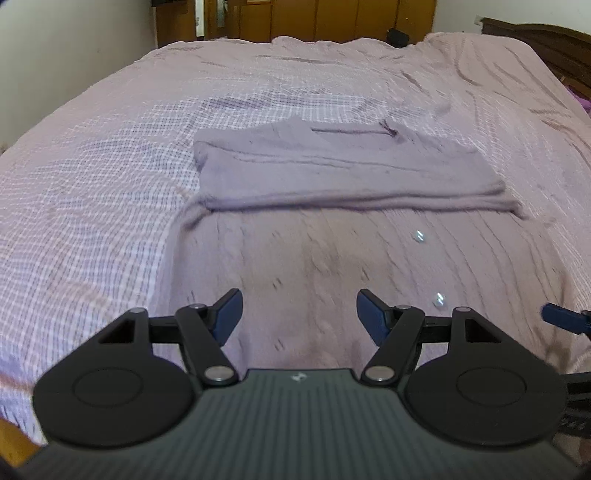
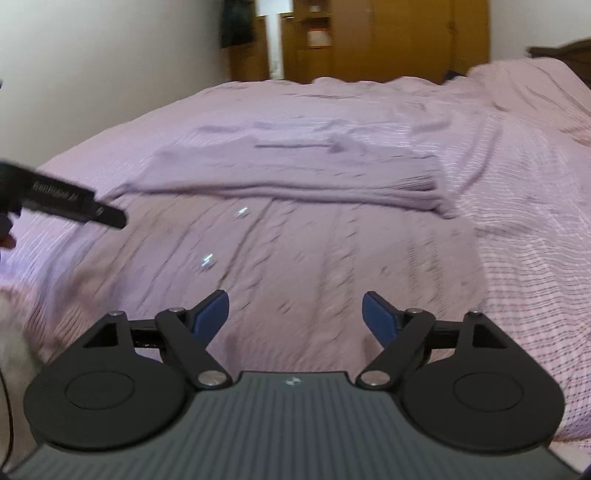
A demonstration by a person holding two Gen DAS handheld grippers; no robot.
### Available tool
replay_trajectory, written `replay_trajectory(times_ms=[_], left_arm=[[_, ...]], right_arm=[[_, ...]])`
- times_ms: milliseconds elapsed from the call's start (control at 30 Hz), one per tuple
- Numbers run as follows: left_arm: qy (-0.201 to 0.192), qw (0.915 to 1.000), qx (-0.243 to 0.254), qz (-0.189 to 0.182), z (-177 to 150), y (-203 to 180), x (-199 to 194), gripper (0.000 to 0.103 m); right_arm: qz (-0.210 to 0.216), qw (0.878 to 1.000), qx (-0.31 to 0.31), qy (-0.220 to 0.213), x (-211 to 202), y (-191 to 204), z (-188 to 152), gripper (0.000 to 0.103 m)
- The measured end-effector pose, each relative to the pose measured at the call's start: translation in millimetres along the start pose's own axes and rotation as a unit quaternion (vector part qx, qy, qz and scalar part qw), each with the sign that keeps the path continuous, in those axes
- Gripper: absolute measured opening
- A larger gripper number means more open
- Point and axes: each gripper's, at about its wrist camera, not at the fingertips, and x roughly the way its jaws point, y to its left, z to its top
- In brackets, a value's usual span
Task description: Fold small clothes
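Observation:
A mauve knit garment [image 1: 332,177] lies on the bed, its far part folded over into a flat band and its near part [image 1: 325,266] spread toward me with two shiny buttons [image 1: 419,236]. It also shows in the right wrist view [image 2: 295,173]. My left gripper [image 1: 299,314] is open and empty, just above the garment's near part. My right gripper [image 2: 295,314] is open and empty, over the same near part. A right gripper finger [image 1: 561,315] shows at the left wrist view's right edge. The left gripper's body [image 2: 70,201] shows at the right wrist view's left.
The bed has a pink checked cover [image 1: 92,177] reaching the wall on the left. Wooden wardrobes [image 1: 332,18] stand beyond the far end. A dark headboard [image 1: 546,40] is at the right. A small dark object [image 1: 397,37] lies at the bed's far edge.

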Motion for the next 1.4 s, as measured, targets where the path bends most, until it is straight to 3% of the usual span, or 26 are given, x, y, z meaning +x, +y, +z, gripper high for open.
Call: replay_trajectory(times_ms=[267, 500, 767, 1167, 1400], left_arm=[[0.001, 0.9998, 0.021, -0.006, -16.1, -15.1, -19.6, 0.070], [0.004, 0.9996, 0.027, 0.003, -26.3, -15.3, -29.1, 0.070], [0.015, 0.9996, 0.026, -0.001, -31.7, -16.2, -22.1, 0.070], [0.024, 0.9985, 0.045, -0.021, -40.9, -17.0, -14.7, 0.070], [0.030, 0.9967, 0.063, -0.042, -49.2, -20.3, -12.1, 0.070]], right_arm=[[-0.019, 0.996, -0.085, 0.013, -4.0, 29.7, -27.4, 0.095], [-0.044, 0.984, -0.169, 0.047, 6.3, 51.0, -47.0, 0.095], [-0.089, 0.968, -0.231, 0.046, 19.0, 70.4, -59.3, 0.101], [-0.116, 0.984, -0.136, -0.023, 24.1, 46.9, -32.1, 0.099], [-0.095, 0.992, -0.079, -0.029, 28.5, 25.1, -7.5, 0.099]])
